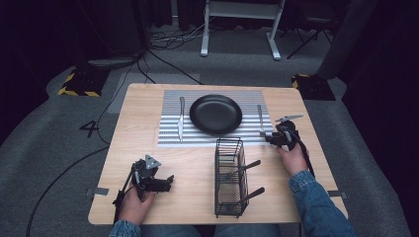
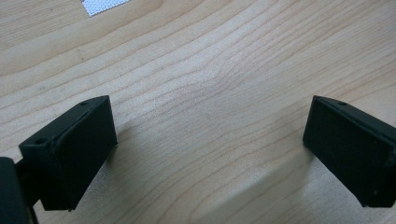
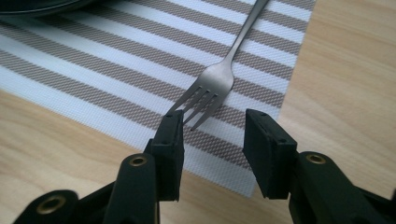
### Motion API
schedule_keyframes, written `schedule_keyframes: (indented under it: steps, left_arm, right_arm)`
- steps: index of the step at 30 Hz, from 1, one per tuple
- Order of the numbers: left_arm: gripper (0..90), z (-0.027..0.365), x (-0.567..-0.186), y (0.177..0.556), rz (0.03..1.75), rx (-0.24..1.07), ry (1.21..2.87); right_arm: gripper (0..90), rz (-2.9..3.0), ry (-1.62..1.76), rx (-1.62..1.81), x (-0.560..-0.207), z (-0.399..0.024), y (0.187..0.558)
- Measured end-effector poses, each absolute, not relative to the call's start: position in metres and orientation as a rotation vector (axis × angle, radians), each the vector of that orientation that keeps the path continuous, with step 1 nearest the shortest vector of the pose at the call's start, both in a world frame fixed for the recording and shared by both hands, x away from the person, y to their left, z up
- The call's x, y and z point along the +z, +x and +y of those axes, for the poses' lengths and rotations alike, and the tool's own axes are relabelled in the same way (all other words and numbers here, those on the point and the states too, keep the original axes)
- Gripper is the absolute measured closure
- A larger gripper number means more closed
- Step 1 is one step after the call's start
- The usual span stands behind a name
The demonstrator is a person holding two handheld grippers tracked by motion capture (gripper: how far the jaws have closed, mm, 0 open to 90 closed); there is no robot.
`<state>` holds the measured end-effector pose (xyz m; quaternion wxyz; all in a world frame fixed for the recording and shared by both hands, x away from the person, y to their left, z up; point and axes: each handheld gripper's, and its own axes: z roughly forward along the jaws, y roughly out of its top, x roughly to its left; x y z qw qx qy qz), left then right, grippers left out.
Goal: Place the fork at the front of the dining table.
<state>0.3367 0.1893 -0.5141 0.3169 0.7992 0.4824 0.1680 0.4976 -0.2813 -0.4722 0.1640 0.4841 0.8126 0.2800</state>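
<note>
Right tool (image 3: 212, 133): jaws partly spread, empty, just off the tines of the fork (image 3: 219, 79) lying on the striped placemat (image 3: 116, 70) near the surface's right edge; left jaw near the tine tips, contact unclear. Left tool (image 2: 210, 149): jaws wide apart, empty, over bare surface (image 2: 210, 70) near front-left corner.

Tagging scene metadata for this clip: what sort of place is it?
Probably a lab or studio data-collection rig, not a home. The light wooden table with a striped placemat stands on grey carpet amid loose black cables, and yellow-black hazard-striped bases sit behind it in a dark room.
</note>
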Motion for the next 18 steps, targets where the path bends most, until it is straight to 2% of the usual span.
schedule_keyframes:
  steps: [8, 18]
  left_arm:
    - [2.9, 0.189, -0.514, 0.337, 1.270, 0.442, 2.103]
    - [2.8, 0.189, -0.514, 0.337, 1.270, 0.442, 2.102]
  right_arm:
    - [59.0, 2.278, 1.412, 0.776, -0.472, -0.286, 0.515]
    - [57.6, 2.274, 1.417, 0.781, -0.470, -0.285, 0.515]
